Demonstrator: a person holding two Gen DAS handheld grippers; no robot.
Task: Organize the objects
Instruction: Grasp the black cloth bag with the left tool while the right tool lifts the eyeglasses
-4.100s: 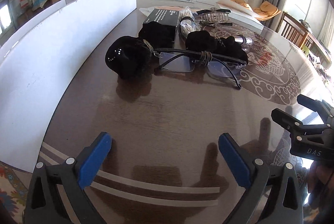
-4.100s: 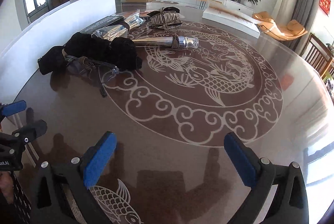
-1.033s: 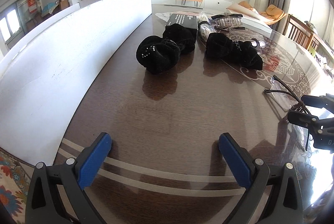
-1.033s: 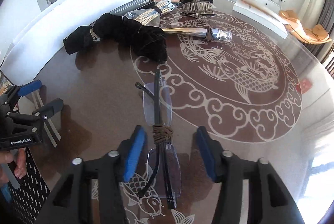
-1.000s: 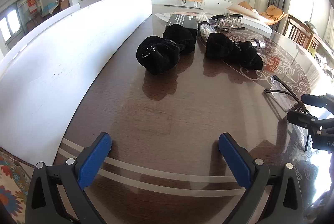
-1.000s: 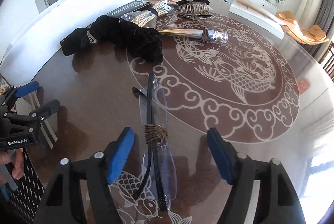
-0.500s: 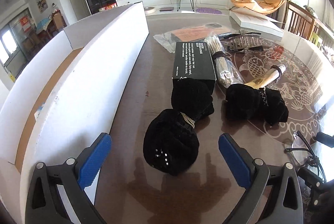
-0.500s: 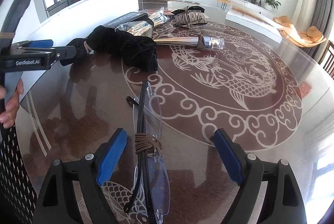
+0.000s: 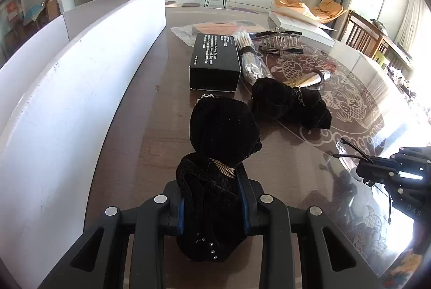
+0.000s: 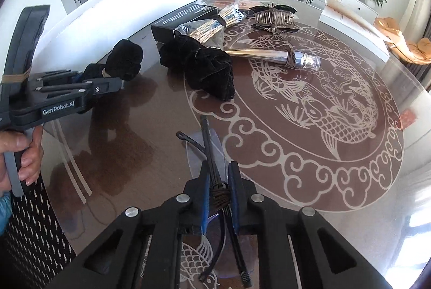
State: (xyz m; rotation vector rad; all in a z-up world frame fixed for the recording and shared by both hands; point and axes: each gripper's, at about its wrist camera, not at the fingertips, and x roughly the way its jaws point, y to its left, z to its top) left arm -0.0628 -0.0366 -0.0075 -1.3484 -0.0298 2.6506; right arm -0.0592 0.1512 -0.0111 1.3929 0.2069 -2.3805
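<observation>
My left gripper [image 9: 212, 189] is shut on a black velvet pouch [image 9: 223, 132] tied with a cord; the pouch rests on the brown table [image 9: 150, 127]. The same pouch [image 10: 125, 59] and left gripper [image 10: 107, 85] show at the left in the right wrist view. My right gripper [image 10: 218, 181] is shut on folded rimless glasses [image 10: 208, 143] bound with a brown band, low over the table. It also shows at the right in the left wrist view [image 9: 363, 167]. A second black pouch [image 9: 291, 103] lies further on the table.
A black box [image 9: 215, 59], a bundle of sticks in plastic [image 9: 250, 57], a hair claw [image 9: 280, 41] and a silver tube [image 10: 280, 55] lie further back. A white board wall [image 9: 67, 89] runs along the table's left edge.
My left gripper has moved forward and closed on the nearer black pouch. My right gripper has closed on the glasses, which lay between its open fingers before.
</observation>
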